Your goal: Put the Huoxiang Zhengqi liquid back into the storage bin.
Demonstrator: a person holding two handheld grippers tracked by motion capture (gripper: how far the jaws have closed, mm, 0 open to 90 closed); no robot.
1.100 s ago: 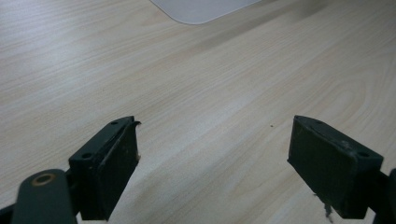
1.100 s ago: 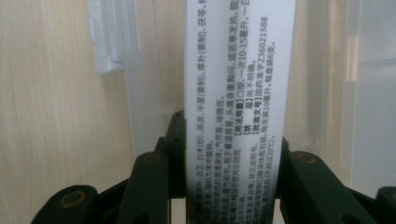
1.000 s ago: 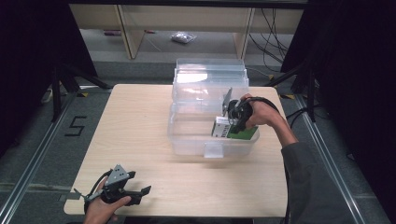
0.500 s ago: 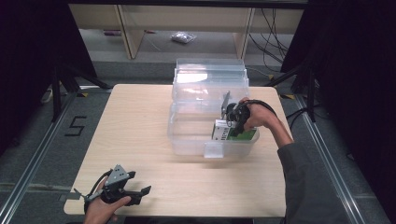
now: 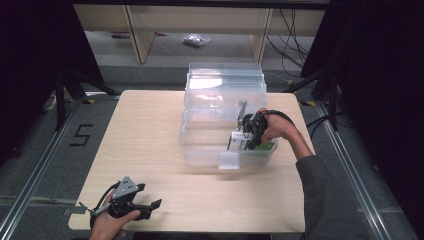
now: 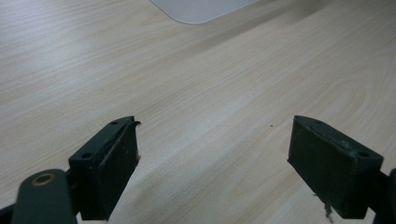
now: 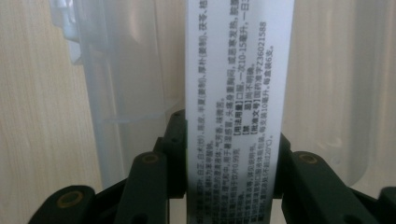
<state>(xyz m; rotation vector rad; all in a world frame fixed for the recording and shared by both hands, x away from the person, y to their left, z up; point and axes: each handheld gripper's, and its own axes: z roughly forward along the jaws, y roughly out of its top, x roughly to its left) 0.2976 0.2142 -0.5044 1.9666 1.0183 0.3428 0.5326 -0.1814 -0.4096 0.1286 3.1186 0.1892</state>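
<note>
Our right gripper (image 7: pixel 233 154) has its jaws pinching a white and green medicine box (image 7: pixel 239 93), one black pad pressed on each of its narrow sides, with the printed text running along the face toward us. In the high view we see that right gripper (image 5: pixel 248 134) pointing down into the lowest drawer (image 5: pixel 210 156) of a clear plastic drawer unit (image 5: pixel 224 85), the box (image 5: pixel 241 144) sitting low inside the pulled-out drawer near its right front corner. Whether the box touches the drawer floor we cannot tell. Our right hand (image 5: pixel 277 127) wraps the gripper body from the right, and its cable loops over the top of the hand.

Our left gripper (image 6: pixel 215 154) has its jaws spread wide with only bare wood grain between them, the pads (image 6: pixel 112 168) just above the table (image 6: pixel 210 70). From above, the left gripper (image 5: pixel 145 205) lies low at the near left corner of the table (image 5: pixel 150 130), held in our left hand (image 5: pixel 107 225), well apart from the drawer unit, its jaws pointing to the right along the near edge
</note>
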